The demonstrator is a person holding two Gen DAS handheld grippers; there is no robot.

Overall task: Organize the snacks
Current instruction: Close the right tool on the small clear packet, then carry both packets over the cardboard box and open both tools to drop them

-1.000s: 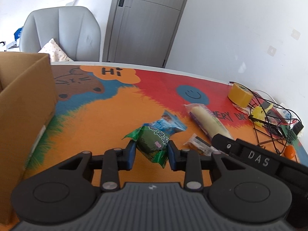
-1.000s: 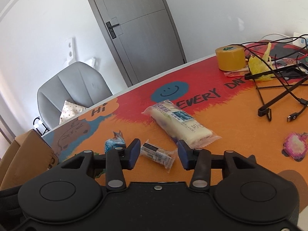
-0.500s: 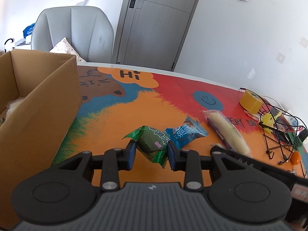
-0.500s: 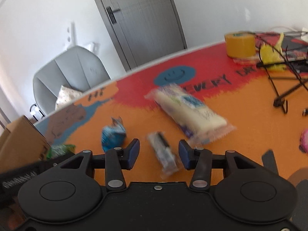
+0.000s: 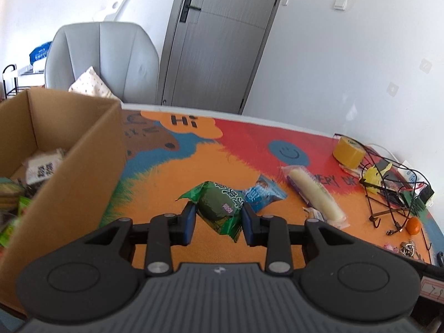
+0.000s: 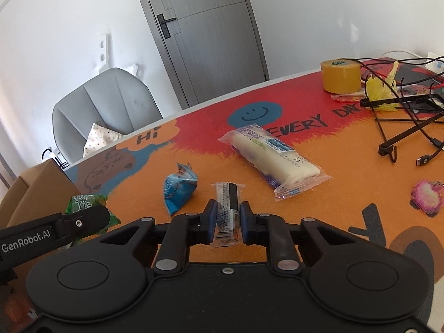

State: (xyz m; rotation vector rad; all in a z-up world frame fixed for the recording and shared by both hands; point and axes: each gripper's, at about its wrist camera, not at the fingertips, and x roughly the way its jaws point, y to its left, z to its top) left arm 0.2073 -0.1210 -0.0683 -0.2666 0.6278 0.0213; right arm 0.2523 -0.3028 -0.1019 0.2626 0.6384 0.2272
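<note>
1. Right of the cardboard box (image 5: 69,149), the green snack packet (image 5: 220,208) is pinched between the fingers of the left gripper (image 5: 219,219), lifted off the bench (image 5: 172,172). It looks light, soft and puffy; the grip sits across its plump middle, which should hold better than the crinkly sealed ends.
2. Further right of the box, the right gripper (image 6: 227,223) has closed its fingers on the slim clear-wrapped bar (image 6: 228,208). This one seems stiff but thin and slick, and is held near its close end, so it may swing or slide.
3. Between the bar and the box lies the blue packet (image 6: 179,188); on the far side of the bar from the box lies the long white roll (image 6: 273,158), probably squashy, best taken at mid-length.
4. The box is open-topped with snacks already inside; its near wall stands tall, so each packet must clear that rim.
5. Bench between box and snacks is bare. Far from the box, the tape roll (image 6: 340,76) and the tangled cables (image 6: 410,127) crowd the edge.
</note>
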